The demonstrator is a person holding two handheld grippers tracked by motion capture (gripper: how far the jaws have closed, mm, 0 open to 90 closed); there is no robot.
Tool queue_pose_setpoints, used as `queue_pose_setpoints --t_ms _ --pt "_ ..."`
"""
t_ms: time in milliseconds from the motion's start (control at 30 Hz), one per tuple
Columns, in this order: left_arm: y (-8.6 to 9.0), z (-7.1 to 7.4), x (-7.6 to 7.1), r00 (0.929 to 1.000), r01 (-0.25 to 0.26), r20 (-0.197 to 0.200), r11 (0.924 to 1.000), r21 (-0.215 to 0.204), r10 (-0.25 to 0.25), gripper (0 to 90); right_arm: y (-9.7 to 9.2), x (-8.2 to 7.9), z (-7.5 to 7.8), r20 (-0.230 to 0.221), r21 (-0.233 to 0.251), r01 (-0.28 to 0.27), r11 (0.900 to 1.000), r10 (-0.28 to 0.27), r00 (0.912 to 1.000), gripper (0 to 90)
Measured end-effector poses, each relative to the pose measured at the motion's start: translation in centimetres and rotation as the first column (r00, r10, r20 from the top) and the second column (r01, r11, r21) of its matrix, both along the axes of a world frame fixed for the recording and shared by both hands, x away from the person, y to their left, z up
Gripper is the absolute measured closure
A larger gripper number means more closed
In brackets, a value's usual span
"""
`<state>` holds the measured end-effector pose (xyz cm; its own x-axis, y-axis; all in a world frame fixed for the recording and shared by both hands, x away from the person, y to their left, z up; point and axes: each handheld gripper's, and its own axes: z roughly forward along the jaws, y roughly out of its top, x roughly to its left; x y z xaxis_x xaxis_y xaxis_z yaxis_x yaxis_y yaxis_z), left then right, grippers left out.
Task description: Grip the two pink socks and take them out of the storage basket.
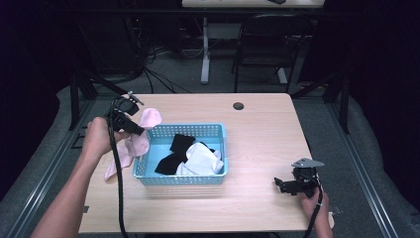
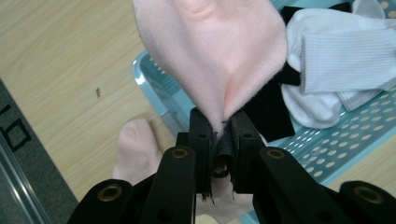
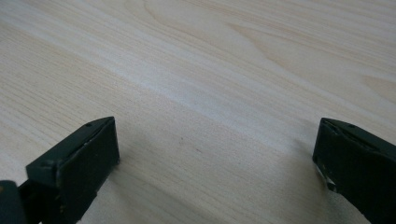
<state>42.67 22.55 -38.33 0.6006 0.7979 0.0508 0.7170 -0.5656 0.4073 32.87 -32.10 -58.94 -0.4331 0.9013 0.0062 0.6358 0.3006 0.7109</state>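
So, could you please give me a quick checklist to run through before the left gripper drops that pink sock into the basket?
1. Left gripper clamped on the pink sock: ok.
2. Sock over the blue basket: not ok, it hangs at the left rim.
3. Room in the basket beside the white socks and black socks: ok.
4. Second pink sock on the table, out of the way: ok.
5. Right gripper open and away from the basket: ok.
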Motion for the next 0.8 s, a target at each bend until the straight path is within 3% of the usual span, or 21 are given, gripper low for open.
queue_pose_setpoints --t_ms 333,567,800 --pt "3.4 0.2 -0.6 0.9982 -0.060 0.000 0.9978 0.028 0.060 82.0 0.0 0.0 0.0 0.000 0.000 0.000 1.0000 0.000 1.0000 0.0" --pt "6.1 -1.3 -0.6 0.9927 -0.115 -0.029 0.9923 0.046 0.117 82.0 0.0 0.0 0.0 0.000 -0.001 -0.001 1.0000 0.001 1.0000 0.0" --pt "8.3 -4.1 -0.5 0.9845 -0.152 -0.082 0.9872 0.047 0.155 82.0 0.0 0.0 0.0 0.000 0.000 0.000 1.0000 0.000 1.0000 0.0"
